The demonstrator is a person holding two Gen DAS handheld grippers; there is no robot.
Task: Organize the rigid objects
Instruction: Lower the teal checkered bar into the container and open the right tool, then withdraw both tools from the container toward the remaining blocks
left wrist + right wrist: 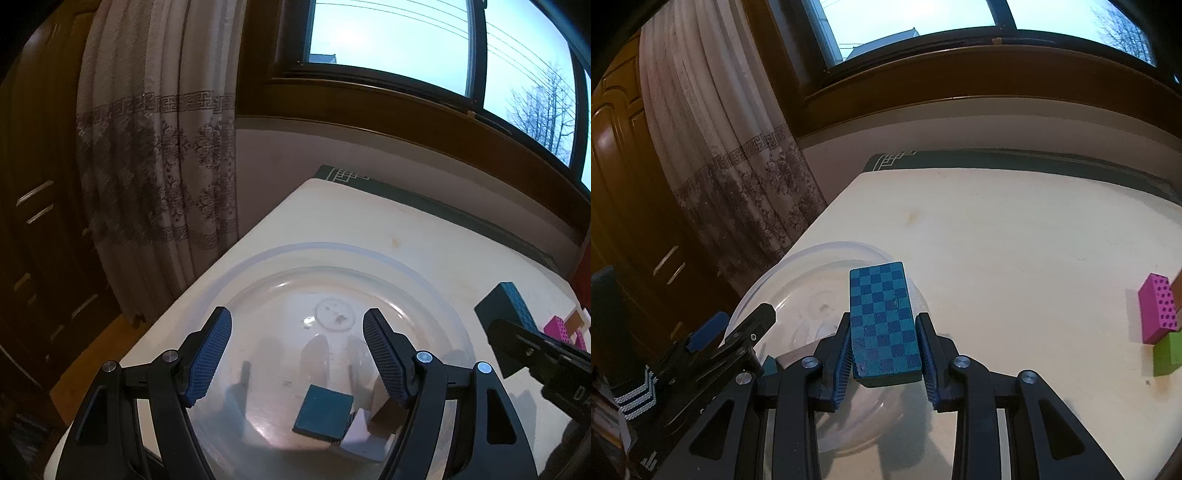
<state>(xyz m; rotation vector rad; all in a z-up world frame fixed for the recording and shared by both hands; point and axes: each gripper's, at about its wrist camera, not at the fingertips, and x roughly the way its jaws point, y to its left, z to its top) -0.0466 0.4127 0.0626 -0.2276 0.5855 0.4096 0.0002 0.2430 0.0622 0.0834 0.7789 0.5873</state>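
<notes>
A clear plastic bowl (424, 273) sits on the cream table, and my left gripper (297, 338) hangs open over it with nothing between its fingers. Inside the bowl lie a teal block (323, 411), a pale block (360, 430) and a brown block (384, 415). My right gripper (884, 354) is shut on a teal checkered block (882, 317), held above the bowl's (798, 258) right rim. In the left wrist view that checkered block (504, 314) and the right gripper appear at the right edge.
A magenta dotted block (1156, 308), a green block (1169, 352) and a brown block (1178, 286) stand on the table (1015, 240) at the far right. A curtain and dark wooden cabinet lie beyond the table's left edge; a window wall is behind.
</notes>
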